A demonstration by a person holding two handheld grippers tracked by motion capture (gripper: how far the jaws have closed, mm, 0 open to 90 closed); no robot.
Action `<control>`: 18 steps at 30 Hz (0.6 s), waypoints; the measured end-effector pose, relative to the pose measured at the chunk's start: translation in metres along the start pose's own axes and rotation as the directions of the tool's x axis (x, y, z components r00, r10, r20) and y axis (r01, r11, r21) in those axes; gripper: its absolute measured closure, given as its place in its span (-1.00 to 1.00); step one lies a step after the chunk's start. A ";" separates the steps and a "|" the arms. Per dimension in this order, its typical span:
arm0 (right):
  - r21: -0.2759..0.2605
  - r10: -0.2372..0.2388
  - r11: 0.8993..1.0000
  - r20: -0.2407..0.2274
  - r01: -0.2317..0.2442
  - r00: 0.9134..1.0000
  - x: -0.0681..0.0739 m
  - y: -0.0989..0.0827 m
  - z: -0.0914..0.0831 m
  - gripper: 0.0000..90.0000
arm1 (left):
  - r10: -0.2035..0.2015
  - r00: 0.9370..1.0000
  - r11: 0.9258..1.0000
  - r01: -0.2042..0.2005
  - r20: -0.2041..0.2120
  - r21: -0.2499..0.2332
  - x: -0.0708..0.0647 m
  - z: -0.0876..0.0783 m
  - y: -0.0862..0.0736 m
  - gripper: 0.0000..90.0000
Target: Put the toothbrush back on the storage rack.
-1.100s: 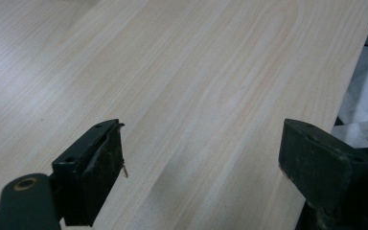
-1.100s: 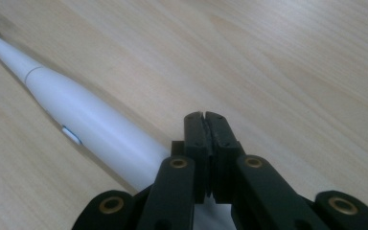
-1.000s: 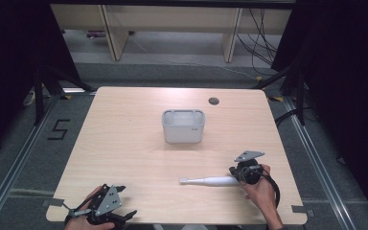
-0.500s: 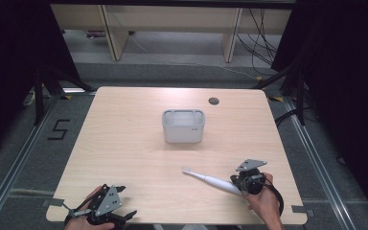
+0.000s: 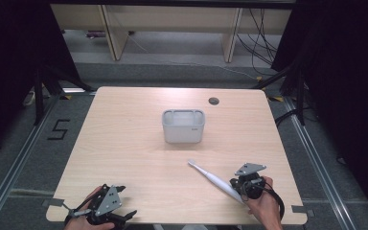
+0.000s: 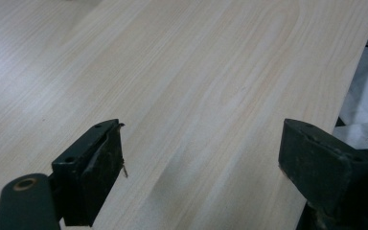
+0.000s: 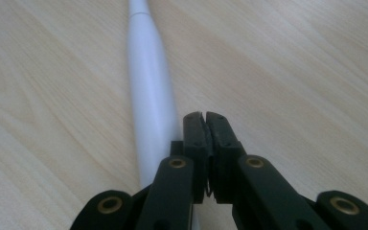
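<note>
White toothbrush (image 5: pixel 213 178) lies on table (image 5: pixel 124 143) in front of tub (image 5: pixel 183 126), long axis slanting toward right gripper (image 7: pixel 204 117) (clenched, empty), touching its side; left gripper (image 6: pixel 201 153) spread wide, well apart

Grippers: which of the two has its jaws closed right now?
The right gripper: its jaws are pressed together beside the white electric toothbrush, not around it. The left gripper has its jaws spread wide over bare table.

Black "5" marked on the grey floor (image 5: pixel 28 143), left of the table (image 5: pixel 124 143)
</note>
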State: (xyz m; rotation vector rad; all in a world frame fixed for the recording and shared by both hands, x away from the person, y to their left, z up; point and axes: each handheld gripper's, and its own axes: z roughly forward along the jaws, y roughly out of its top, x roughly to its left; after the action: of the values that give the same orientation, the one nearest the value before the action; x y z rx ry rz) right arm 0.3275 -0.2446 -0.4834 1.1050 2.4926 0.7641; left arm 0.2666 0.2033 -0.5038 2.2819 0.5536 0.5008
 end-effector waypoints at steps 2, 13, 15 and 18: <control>-0.009 0.013 1.000 0.000 -0.013 1.000 0.005 -0.001 0.001 0.94 | 0.001 1.000 1.000 -0.001 -0.002 0.005 0.000 0.000 0.000 -0.67; 0.019 -0.005 1.000 -0.034 0.006 0.999 0.016 -0.001 -0.002 0.91 | -0.002 1.000 1.000 0.002 0.001 -0.006 0.000 0.001 -0.001 -0.67; 0.020 -0.012 1.000 -0.038 0.013 0.999 0.016 -0.001 -0.002 0.91 | 0.014 1.000 1.000 -0.014 -0.010 0.012 0.002 0.000 0.000 -0.67; 0.010 -0.004 1.000 -0.035 0.004 0.999 0.018 -0.002 -0.001 0.87 | -0.001 1.000 1.000 0.001 0.000 0.000 0.000 0.000 0.000 -0.67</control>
State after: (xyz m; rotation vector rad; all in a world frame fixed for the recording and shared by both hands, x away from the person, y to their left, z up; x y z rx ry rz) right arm 0.3139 -0.2323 -0.4844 1.0992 2.5300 0.7770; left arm 0.2667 0.2034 -0.5039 2.2820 0.5546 0.5000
